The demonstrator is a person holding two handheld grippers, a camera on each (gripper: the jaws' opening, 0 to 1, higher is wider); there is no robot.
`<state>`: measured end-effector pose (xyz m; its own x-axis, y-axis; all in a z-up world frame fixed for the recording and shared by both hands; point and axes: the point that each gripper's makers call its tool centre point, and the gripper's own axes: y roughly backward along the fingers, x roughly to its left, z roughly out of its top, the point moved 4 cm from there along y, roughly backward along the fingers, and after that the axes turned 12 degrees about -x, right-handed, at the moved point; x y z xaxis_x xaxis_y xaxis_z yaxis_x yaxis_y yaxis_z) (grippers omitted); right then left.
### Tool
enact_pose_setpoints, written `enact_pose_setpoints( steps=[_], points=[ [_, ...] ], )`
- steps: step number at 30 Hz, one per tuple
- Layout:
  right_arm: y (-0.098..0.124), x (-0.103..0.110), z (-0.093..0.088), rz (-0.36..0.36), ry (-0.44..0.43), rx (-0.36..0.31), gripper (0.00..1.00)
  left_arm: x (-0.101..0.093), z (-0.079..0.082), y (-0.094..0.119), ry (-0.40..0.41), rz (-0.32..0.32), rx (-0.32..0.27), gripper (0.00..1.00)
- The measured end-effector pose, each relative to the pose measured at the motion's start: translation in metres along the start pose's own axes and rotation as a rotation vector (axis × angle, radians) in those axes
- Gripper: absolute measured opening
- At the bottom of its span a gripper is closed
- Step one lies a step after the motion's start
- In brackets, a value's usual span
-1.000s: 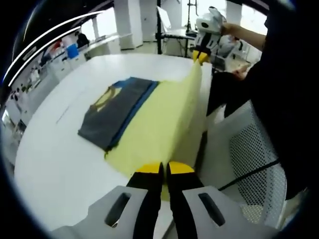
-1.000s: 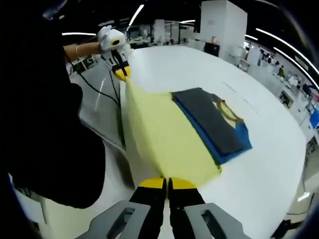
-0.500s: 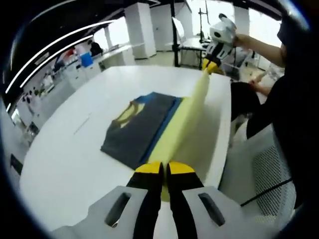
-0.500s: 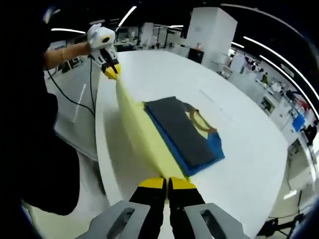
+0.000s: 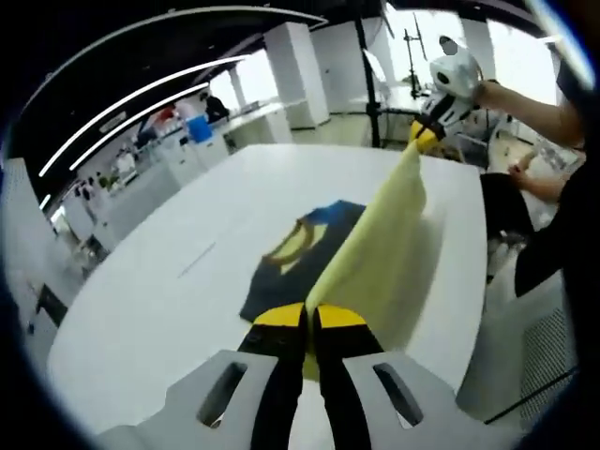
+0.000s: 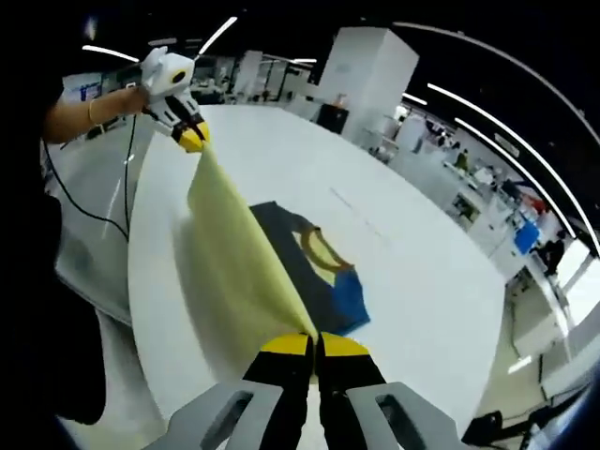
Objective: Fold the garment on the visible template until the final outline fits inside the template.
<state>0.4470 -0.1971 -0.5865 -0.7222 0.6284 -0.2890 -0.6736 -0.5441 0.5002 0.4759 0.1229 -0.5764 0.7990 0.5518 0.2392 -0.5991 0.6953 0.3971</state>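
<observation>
In the left gripper view the left gripper (image 5: 308, 314) has its yellow-tipped jaws pressed together on one corner of the yellow garment (image 5: 380, 253), which rises in a taut, lifted sheet to the right gripper (image 5: 427, 138), clamped on the opposite corner above the table's far edge. Under and beside the raised sheet a folded dark grey and blue garment (image 5: 291, 253) lies flat on the white table (image 5: 150, 300), toward the edge nearest the person (image 5: 553, 169). In the right gripper view the yellow sheet hangs between both grippers over that folded piece.
</observation>
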Motion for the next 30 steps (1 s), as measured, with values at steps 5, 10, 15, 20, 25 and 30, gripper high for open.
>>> enact_pose_setpoints(
  steps=[5, 10, 15, 20, 25, 30],
  points=[
    [-0.006, -0.018, 0.010, -0.053, -0.001, -0.033, 0.00, 0.016, 0.010, -0.008, 0.008, 0.072, -0.034, 0.01],
    [-0.014, -0.033, 0.019, -0.098, 0.003, -0.060, 0.00, 0.033, 0.017, -0.016, 0.046, 0.143, -0.068, 0.01],
    [-0.025, -0.047, 0.023, -0.141, 0.026, -0.064, 0.00, 0.044, 0.021, -0.024, 0.077, 0.181, -0.097, 0.01],
    [-0.038, -0.055, 0.021, -0.169, 0.005, -0.062, 0.00, 0.053, 0.016, -0.034, 0.074, 0.204, -0.091, 0.01],
    [-0.050, -0.061, 0.014, -0.188, -0.019, -0.049, 0.00, 0.060, 0.011, -0.047, 0.077, 0.213, -0.088, 0.01],
    [-0.067, -0.070, 0.004, -0.190, -0.101, -0.064, 0.00, 0.070, -0.001, -0.063, 0.070, 0.234, -0.052, 0.01]
  ],
)
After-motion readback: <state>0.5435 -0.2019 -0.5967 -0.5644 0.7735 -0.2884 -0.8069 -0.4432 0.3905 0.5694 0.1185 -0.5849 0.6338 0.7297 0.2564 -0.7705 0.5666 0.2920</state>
